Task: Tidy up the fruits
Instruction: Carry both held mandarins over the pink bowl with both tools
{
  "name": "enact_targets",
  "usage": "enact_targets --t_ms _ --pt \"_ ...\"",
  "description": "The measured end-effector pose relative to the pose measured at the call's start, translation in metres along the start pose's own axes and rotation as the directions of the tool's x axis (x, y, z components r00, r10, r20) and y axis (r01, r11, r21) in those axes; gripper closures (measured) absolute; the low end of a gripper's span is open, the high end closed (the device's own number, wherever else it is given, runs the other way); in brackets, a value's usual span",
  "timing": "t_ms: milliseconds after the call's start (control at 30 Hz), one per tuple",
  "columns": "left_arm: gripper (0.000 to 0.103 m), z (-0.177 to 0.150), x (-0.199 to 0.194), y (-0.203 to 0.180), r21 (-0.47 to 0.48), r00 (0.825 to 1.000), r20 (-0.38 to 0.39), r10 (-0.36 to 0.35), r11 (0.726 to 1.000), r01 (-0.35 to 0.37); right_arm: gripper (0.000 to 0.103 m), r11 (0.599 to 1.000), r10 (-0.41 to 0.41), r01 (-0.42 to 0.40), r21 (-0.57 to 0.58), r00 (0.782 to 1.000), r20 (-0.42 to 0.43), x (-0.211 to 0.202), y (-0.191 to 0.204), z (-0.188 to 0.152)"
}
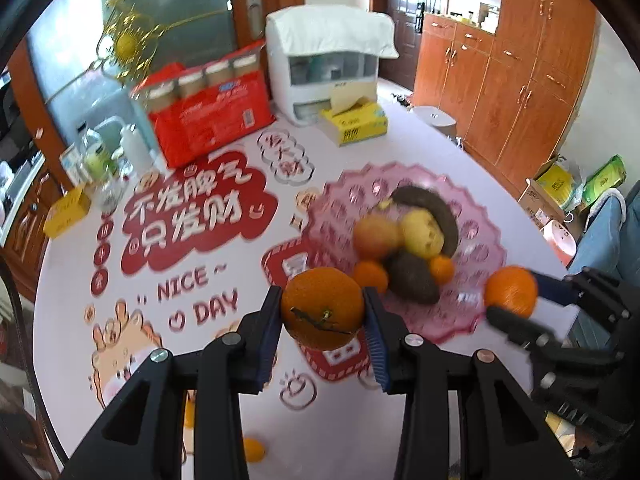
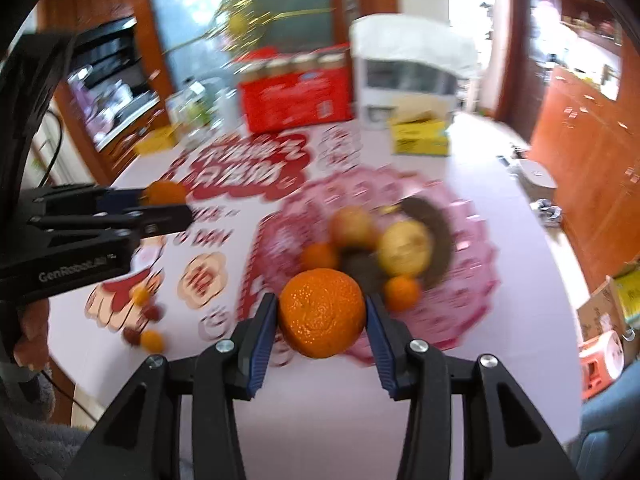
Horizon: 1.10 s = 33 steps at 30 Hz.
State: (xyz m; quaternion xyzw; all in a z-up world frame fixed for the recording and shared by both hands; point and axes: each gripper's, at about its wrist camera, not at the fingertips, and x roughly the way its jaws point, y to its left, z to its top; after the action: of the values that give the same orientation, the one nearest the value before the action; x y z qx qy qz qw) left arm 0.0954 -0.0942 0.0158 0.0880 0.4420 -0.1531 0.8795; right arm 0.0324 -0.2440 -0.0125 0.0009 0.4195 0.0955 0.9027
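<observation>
The left gripper (image 1: 323, 312) is closed about halfway, its blue-padded fingers (image 1: 267, 336) pressing both sides of a stemmed orange (image 1: 322, 307) held above the printed tablecloth (image 1: 224, 420), just short of the near rim of the pink scalloped fruit plate (image 1: 476, 248). The right gripper (image 2: 322, 314) is spread to about the same width and clamps a second orange (image 2: 322, 312) over the plate's near edge; in the left wrist view it enters from the right with that fruit at the rim. Both tools point forward and slightly down toward the plate. On the plate lie two small tangerines (image 1: 370, 276), a dark avocado-like fruit (image 1: 412, 278), a yellow pear (image 1: 423, 234), a reddish apple (image 1: 376, 236) and a blackened banana (image 1: 436, 212). Small loose fruits (image 2: 151, 340) sit on the cloth to the left. Farther back stand a yellow tissue box (image 1: 358, 124), a red multipack (image 1: 212, 112) and a white covered appliance (image 1: 328, 64)
</observation>
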Motion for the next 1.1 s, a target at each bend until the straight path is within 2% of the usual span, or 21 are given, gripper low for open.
enact_targets --t_ms 267,367,467,700,867,1100 --pt "0.065 0.058 0.012 -0.019 0.061 0.999 0.047 0.028 0.998 -0.03 0.059 0.987 -0.143 0.135 0.091 0.985 0.097 -0.016 -0.068 0.038" --pt "0.065 0.072 0.03 -0.024 0.073 0.999 0.034 0.039 0.996 -0.041 0.059 0.979 -0.167 0.153 0.133 0.981 0.102 -0.009 -0.09 0.054" --pt "0.065 0.077 0.056 -0.026 0.072 0.999 -0.01 0.039 0.997 -0.038 0.059 0.972 -0.18 0.163 0.168 0.979 0.091 0.005 -0.105 0.063" --pt "0.065 0.072 0.117 -0.026 0.075 0.993 -0.108 0.049 0.996 -0.041 0.059 0.962 -0.154 0.154 0.226 0.988 -0.02 0.066 -0.123 0.066" --pt "0.065 0.068 0.153 -0.023 0.077 0.985 -0.163 0.05 0.996 -0.038 0.059 0.96 -0.143 0.162 0.229 0.985 -0.099 0.102 -0.124 0.058" --pt "0.065 0.066 0.188 -0.024 0.098 0.976 -0.215 0.044 0.995 -0.024 0.059 0.955 -0.156 0.193 0.226 0.973 -0.17 0.13 -0.13 0.053"
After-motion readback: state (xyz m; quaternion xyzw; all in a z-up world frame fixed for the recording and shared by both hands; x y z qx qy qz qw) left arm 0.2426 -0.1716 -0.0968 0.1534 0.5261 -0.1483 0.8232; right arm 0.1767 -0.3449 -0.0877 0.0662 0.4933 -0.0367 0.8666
